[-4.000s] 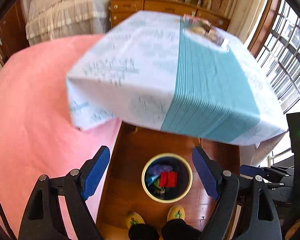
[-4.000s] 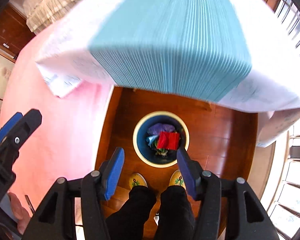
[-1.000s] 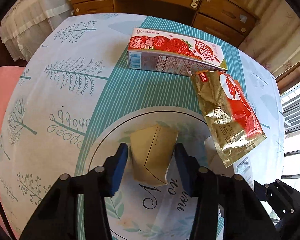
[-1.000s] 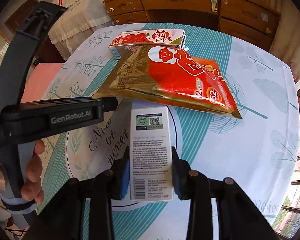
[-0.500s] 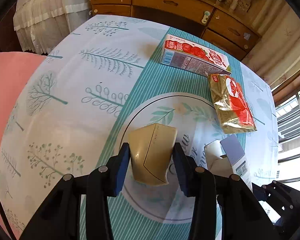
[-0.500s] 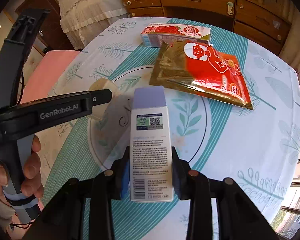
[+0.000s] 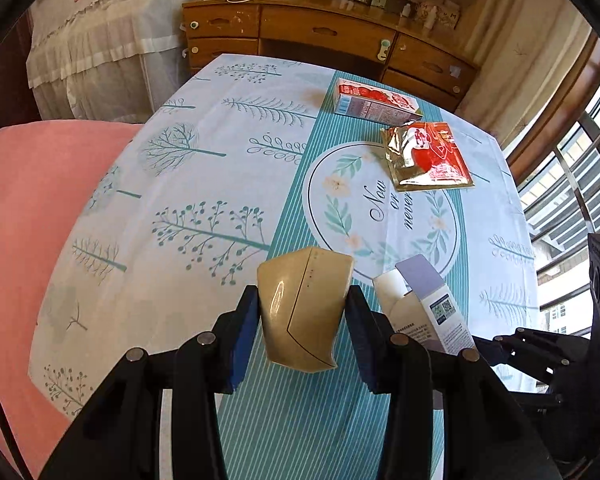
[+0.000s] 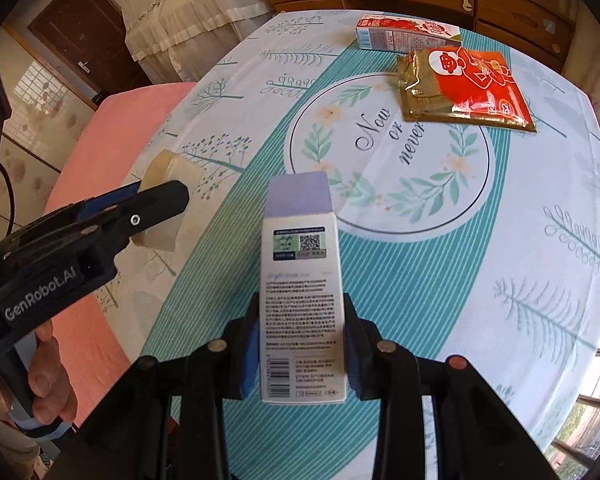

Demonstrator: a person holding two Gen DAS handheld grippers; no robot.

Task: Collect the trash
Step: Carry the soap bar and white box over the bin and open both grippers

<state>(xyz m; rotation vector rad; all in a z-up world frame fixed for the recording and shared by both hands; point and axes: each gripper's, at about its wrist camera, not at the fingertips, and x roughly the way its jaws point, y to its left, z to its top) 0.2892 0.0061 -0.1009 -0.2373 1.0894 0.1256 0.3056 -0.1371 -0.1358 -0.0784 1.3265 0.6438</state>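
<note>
Both grippers are seen from their own wrist cameras, held above a table draped in a white and teal tablecloth (image 7: 204, 152) printed with trees. Between the blue pads of the left gripper (image 7: 302, 316) a glossy beige carton piece (image 7: 300, 308) is clamped and held clear above the cloth. Between the pads of the right gripper (image 8: 300, 344) a tall white box (image 8: 302, 280) with a lilac top flap, small print and a barcode is gripped, also lifted off the table. In the right wrist view the left gripper is seen at the left side, with the person's hand (image 8: 40, 376) wrapped around its handle. Two more pieces of trash are left lying flat at the far end of the table: a strawberry-printed carton (image 7: 376, 102) on its side, and just beside it, nearer the camera, a crumpled gold and red foil packet (image 7: 428, 156). Behind the table a wooden dresser (image 7: 324, 32) is seen against the wall. A pink surface (image 7: 28, 216) is seen to the left of the table.
</note>
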